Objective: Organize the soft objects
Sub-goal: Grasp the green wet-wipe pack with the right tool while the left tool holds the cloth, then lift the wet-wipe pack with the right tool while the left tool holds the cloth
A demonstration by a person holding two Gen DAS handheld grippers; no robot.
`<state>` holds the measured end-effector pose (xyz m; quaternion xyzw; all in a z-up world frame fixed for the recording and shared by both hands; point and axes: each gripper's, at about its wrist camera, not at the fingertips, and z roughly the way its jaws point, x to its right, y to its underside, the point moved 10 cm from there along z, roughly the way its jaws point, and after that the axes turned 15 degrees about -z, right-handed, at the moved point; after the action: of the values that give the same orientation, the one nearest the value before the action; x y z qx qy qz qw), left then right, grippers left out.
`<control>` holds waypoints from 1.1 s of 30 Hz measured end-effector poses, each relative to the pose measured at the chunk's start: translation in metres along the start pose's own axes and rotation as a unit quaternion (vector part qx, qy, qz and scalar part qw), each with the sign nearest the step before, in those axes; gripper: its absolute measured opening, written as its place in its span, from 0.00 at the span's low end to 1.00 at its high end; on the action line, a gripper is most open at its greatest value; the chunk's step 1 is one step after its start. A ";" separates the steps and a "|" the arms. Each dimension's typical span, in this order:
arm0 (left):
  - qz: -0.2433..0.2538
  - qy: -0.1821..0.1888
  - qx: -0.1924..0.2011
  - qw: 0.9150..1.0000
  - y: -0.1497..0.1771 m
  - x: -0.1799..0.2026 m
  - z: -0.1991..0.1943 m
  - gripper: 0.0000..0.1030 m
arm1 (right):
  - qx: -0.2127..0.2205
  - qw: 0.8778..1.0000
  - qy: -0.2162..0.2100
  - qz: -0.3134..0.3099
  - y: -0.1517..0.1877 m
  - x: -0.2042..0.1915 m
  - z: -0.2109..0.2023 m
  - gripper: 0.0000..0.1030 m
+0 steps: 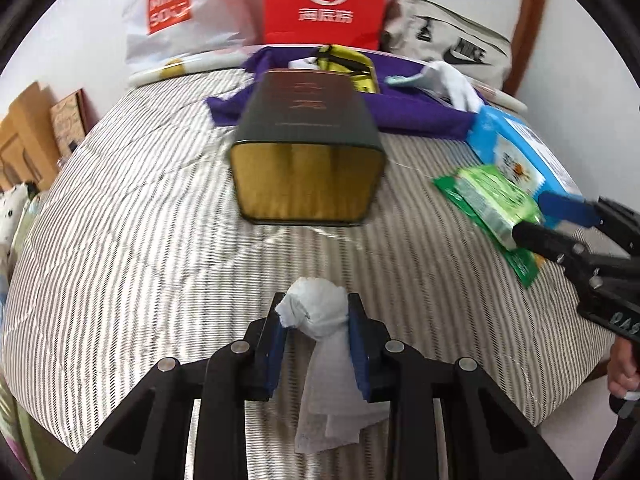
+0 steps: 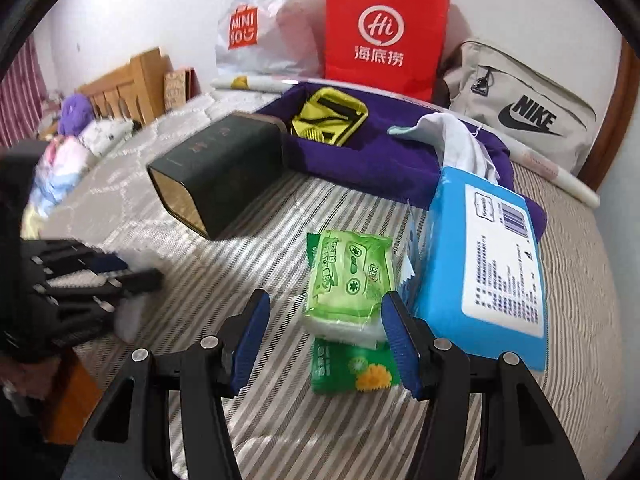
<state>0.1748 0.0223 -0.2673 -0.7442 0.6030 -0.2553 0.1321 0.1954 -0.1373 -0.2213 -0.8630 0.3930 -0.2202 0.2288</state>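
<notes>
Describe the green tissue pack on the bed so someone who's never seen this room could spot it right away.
Start at the striped bed cover, with the red bag standing against the wall. In front of the purple cloth lies a big blue pack; the green tissue pack lies beside it, on a flatter green packet. It is the light green one with cartoon print, between the right gripper's jaws.

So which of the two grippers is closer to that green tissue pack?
Right. The right gripper has its open fingers either side of the green tissue pack; the left gripper, holding a white tissue, is off to its side.
</notes>
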 end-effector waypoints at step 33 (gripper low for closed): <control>-0.050 0.020 -0.013 0.998 0.004 -0.006 -0.004 0.27 | -0.028 0.999 0.006 0.038 0.104 0.009 -0.060 0.28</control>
<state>0.1683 0.0276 -0.2678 -0.7699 0.5707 -0.2683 0.0976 0.1068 -0.2183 -0.2304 -0.8523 0.4326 -0.2054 0.2104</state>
